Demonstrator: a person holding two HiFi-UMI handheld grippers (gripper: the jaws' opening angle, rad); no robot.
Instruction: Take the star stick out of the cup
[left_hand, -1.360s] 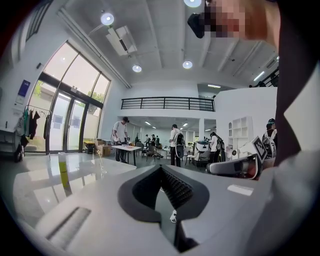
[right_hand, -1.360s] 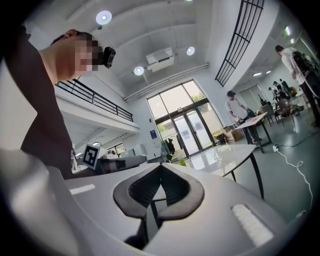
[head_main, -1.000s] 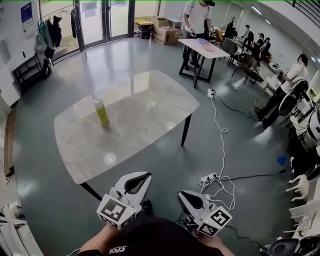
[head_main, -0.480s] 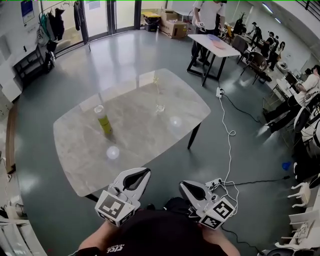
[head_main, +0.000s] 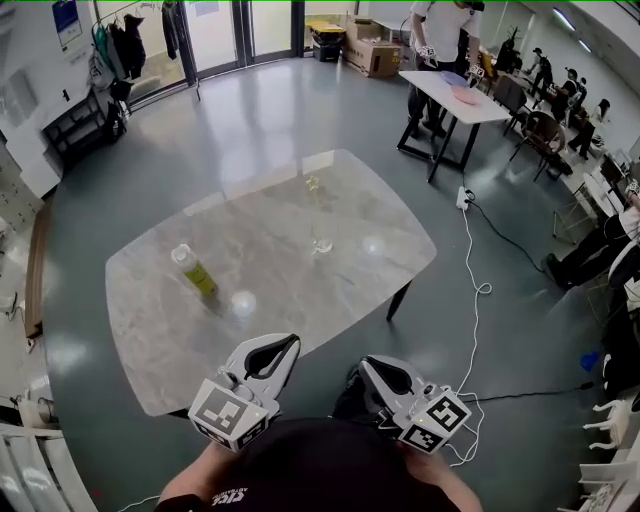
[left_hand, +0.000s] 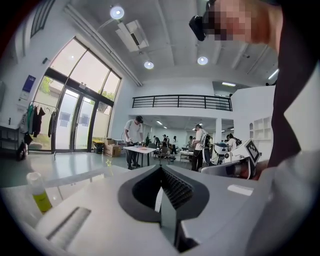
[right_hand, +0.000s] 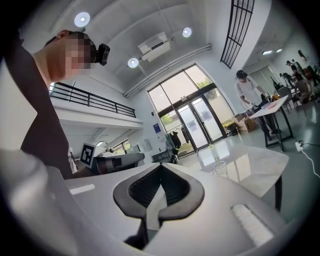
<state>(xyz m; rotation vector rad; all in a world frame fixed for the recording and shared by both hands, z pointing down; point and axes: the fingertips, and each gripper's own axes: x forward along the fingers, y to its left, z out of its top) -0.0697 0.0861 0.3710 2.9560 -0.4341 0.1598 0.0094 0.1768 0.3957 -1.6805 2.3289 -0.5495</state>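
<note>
A clear cup (head_main: 321, 243) stands on the marble table (head_main: 270, 300), right of its middle, with the thin star stick (head_main: 313, 186) upright in it, its yellow star on top. The right gripper view shows the cup (right_hand: 220, 169) past the jaws, to the right. Low in the head view, short of the table's near edge, my left gripper (head_main: 272, 352) and right gripper (head_main: 385, 372) hang side by side in front of my body. Both are shut with nothing between the jaws, as also seen in the left gripper (left_hand: 161, 167) and right gripper (right_hand: 161, 165) views.
A yellow-green bottle (head_main: 192, 270) stands on the table's left part, also in the left gripper view (left_hand: 39, 192). At back right a person works at a white table (head_main: 455, 95). A cable (head_main: 470, 260) runs over the floor on the right. Chairs and people fill the right edge.
The table has drawn closer and lower in the head view, so I have come nearer to it. Both grippers keep their place in front of my body, shut.
</note>
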